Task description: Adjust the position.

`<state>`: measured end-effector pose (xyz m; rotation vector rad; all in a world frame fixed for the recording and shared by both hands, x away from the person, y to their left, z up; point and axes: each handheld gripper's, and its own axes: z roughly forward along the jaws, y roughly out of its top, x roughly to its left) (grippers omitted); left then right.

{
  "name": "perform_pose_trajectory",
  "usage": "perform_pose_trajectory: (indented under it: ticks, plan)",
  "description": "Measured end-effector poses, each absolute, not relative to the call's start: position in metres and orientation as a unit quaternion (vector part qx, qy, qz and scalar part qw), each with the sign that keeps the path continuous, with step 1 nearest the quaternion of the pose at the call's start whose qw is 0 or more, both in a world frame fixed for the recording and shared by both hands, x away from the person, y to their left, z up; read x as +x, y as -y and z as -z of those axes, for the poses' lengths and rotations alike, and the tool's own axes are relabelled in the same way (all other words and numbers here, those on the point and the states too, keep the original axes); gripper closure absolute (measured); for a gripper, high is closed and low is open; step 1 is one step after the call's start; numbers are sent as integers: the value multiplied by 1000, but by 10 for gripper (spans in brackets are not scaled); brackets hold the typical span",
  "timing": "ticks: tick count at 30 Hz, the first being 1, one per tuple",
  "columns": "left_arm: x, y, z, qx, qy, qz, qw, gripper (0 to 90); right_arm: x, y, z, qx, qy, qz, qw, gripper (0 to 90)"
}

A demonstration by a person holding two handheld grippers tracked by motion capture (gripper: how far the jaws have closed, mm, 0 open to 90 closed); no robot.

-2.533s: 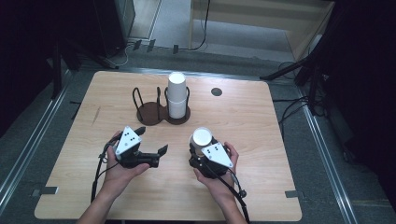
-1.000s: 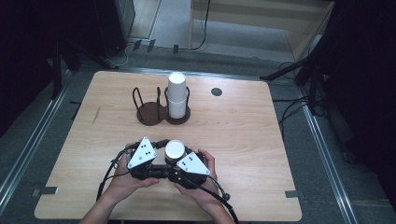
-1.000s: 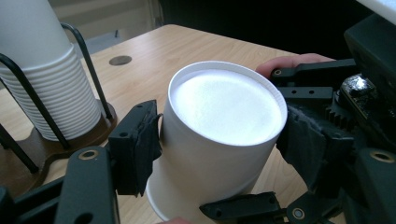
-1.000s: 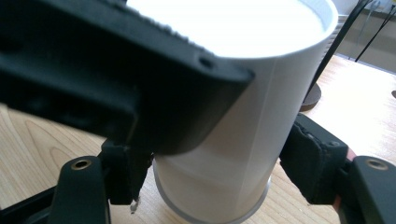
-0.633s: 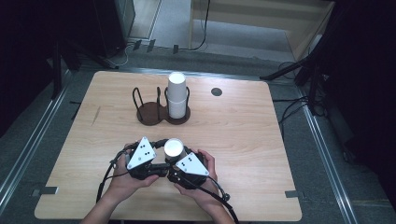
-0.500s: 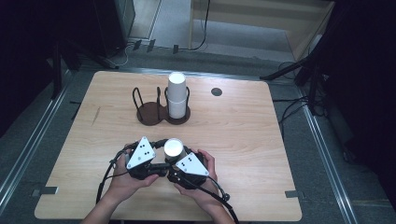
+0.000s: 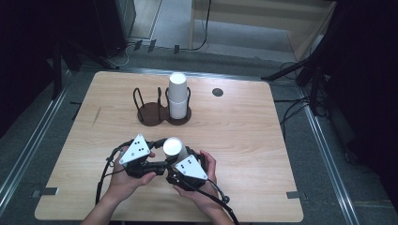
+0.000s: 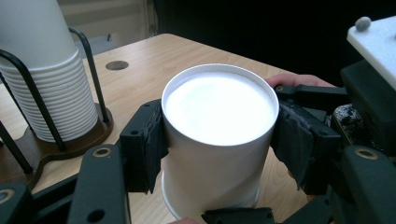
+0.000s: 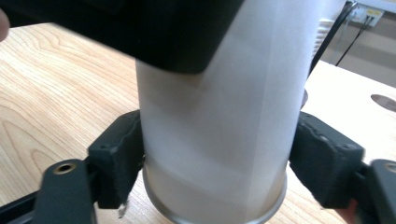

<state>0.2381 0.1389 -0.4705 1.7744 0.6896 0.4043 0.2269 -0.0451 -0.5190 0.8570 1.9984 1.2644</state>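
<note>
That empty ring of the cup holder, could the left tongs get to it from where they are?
Probably yes. The empty ring has bare table in front of it, but the left tongs are clamped on a paper cup, so it would come along.

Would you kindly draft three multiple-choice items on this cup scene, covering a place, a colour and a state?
1. Where does the stack of cups stand?
A. In the right ring of the dark holder
B. In its left ring
C. On the floor

2. What colour is the held cup?
A. Red
B. White
C. Blue

3. How is the held cup oriented?
A. Lying on its side
B. Open end up
C. Upside down, closed base up

Answers: 1 A, the high view shows the stack in the right ring, the left one bare. 2 B, it is white in every view. 3 C, the left gripper clamps below the flat base, and the rolled rim faces the table in the right gripper view.
</note>
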Motion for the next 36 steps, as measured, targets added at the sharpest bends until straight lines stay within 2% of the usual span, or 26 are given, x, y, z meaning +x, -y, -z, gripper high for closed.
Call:
perform_pose_trajectory:
  ticks: [5,9,15,24,29,36]
  plan:
    - [243,-141,467,766,-311,-146,544,350,225,44,522,311,-761,-466,327,311]
    - [245,-141,464,774,-319,-136,530,338,224,43,524,301,-764,-461,338,321]
    - [247,-132,466,805,-333,-121,476,253,218,37,528,258,-775,-439,375,318]
    - [250,-136,466,808,-350,-106,461,290,214,31,536,216,-783,-407,417,301]
    - [251,-135,468,809,-349,-107,460,329,216,32,535,229,-787,-406,403,212]
    - [254,-144,469,793,-356,-119,480,344,217,37,529,237,-780,-415,403,179]
